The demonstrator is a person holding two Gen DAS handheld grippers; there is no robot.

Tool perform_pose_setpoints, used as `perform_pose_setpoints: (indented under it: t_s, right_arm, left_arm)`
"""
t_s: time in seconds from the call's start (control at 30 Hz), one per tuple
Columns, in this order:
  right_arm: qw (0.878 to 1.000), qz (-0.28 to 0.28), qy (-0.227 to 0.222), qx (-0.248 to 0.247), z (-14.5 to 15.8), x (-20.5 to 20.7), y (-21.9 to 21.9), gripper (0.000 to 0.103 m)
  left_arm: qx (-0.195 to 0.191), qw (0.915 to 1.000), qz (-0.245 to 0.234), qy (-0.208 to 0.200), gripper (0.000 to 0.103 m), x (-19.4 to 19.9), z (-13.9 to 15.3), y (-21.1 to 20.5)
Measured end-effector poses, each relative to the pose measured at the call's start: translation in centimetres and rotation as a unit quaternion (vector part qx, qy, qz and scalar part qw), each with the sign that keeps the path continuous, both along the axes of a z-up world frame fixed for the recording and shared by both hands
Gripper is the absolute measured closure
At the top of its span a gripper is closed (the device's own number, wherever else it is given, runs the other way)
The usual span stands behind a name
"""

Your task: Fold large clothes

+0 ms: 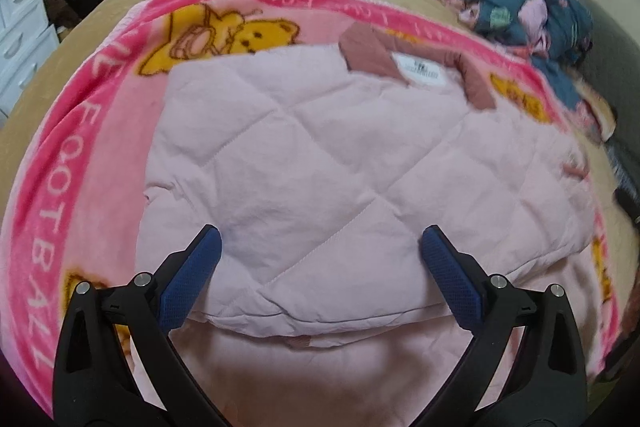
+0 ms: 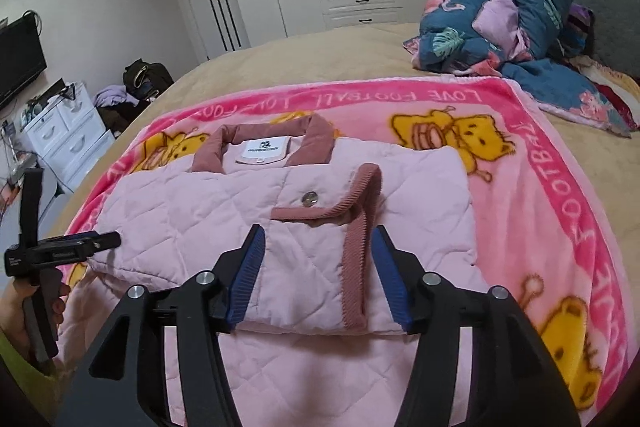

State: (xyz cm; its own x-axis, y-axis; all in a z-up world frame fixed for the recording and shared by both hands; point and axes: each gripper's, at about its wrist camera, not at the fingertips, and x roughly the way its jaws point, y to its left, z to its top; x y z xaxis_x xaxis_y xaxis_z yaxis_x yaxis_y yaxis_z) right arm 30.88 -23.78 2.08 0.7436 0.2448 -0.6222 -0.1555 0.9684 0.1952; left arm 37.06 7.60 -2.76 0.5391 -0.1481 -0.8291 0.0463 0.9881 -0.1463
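From my left wrist, my left gripper (image 1: pixel 320 259) hangs spread wide over the pale pink quilted jacket (image 1: pixel 304 155), gripping nothing; the jacket lies partly folded on the pink teddy-bear fleece blanket (image 1: pixel 60 163). From my right wrist, my right gripper (image 2: pixel 318 271) stands parted around the dusty-rose corduroy cuff (image 2: pixel 360 239), pads clear. It looks soft, puffy and springy; I'd pinch a doubled hem edge.

Right tongs (image 2: pixel 320 275) apart over folded pink jacket (image 2: pixel 280 219); blanket (image 2: pixel 540 187) underneath, on bed (image 2: pixel 320 59)
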Motion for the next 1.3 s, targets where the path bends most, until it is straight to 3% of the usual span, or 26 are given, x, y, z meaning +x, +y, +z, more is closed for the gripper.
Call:
perform_pose_setpoints:
  t_s: [0.17, 0.4, 0.5, 0.63, 0.87, 1.07, 1.3]
  right_arm:
    - [1.0, 0.028, 0.002, -0.012, 0.3, 0.2, 2.5, 0.041]
    - [0.996, 0.074, 0.015, -0.042, -0.3, 1.8, 7.0, 0.034]
    - [0.994, 0.087, 0.041, -0.057, -2.0, 3.0, 8.8, 0.033]
    - [0.988, 0.069, 0.108, -0.084, -5.9, 4.7, 9.9, 0.028]
    - [0.991, 0.053, 0.101, -0.073, -7.9, 4.9, 9.6, 0.026]
    - [0.994, 0.048, 0.093, -0.014, -6.1, 3.4, 8.0, 0.026]
    - [0.995, 0.045, 0.083, 0.02, -4.3, 0.9, 7.0, 0.013]
  left_arm:
    - [0.014, 0.9999, -0.002, 0.005, 0.009, -0.1, -1.6, -0.2]
    - [-0.001, 1.0, -0.002, 0.0, 0.009, -0.3, -2.5, 0.2]
    - [-0.003, 1.0, -0.002, -0.002, 0.009, -0.3, -2.5, 0.2]
    - [-0.004, 1.0, -0.004, -0.003, 0.009, -0.3, -2.6, 0.1]
    - [-0.004, 1.0, -0.004, -0.004, 0.009, -0.4, -2.6, 0.1]
    - [-0.01, 0.9999, -0.004, -0.007, 0.009, -0.6, -2.3, 0.3]
    - [-0.015, 0.9998, -0.002, -0.011, 0.009, -1.7, -1.4, 0.1]
